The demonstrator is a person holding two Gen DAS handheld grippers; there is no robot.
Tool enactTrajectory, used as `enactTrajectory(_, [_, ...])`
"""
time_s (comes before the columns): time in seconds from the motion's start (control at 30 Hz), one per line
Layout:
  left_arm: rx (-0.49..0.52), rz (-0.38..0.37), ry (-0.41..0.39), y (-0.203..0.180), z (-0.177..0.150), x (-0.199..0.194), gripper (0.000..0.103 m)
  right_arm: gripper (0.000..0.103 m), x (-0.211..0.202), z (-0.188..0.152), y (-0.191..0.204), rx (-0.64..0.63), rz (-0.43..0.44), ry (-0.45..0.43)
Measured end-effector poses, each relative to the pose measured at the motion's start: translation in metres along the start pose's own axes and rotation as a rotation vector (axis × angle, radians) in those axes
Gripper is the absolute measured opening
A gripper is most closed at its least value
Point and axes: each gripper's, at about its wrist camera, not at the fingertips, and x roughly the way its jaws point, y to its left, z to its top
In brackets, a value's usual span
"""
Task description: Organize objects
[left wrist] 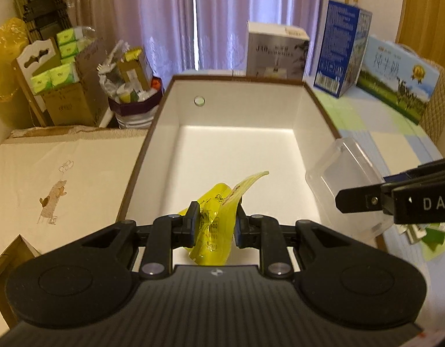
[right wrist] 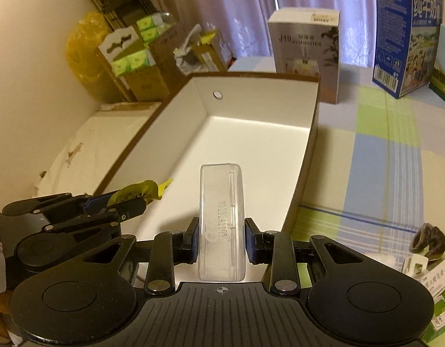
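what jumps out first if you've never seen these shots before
The big white box fills the middle, open and bare inside. Over its near end the left gripper is shut on a crumpled yellow packet, and beside it the right gripper is shut on a clear plastic case. Tall cartons stand behind the box.

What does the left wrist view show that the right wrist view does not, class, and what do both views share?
Only the left wrist view shows the green-and-blue milk carton far right in full. Only the right wrist view shows a dark curled object on the checked cloth. Both show the open white box, the left gripper shut on a yellow packet and the right gripper shut on a clear plastic case.
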Motion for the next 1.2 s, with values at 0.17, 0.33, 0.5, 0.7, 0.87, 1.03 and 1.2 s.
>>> enactTrajectory(0.17, [0.033,-0.009,0.045,0.004,-0.003,0.021,0.02,0.028,0.016,0.002,0.001,0.002,-0.018,0.026])
enactTrajectory(0.33, [0.051,-0.032,0.061,0.008,-0.005,0.027,0.035,0.028,0.023,0.002,0.004,0.006,-0.033,0.04])
enactTrajectory(0.5, [0.049,-0.064,0.066,0.012,-0.002,0.024,0.035,0.028,0.029,0.002,0.006,-0.005,-0.05,0.044])
enactTrajectory(0.7, [0.028,-0.065,0.073,0.019,0.004,0.02,0.048,0.028,0.034,0.002,0.011,-0.04,-0.093,0.028])
enactTrajectory(0.87, [0.013,-0.073,0.1,0.022,0.006,0.019,0.064,0.028,0.03,-0.003,0.013,-0.054,-0.08,0.041])
enactTrajectory(1.03, [-0.007,-0.083,0.122,0.024,0.006,0.015,0.072,0.028,0.021,-0.01,0.013,-0.055,-0.06,0.059])
enactTrajectory(1.2, [-0.021,-0.078,0.144,0.025,0.006,0.009,0.078,0.028,0.009,-0.015,0.013,-0.045,-0.028,0.059])
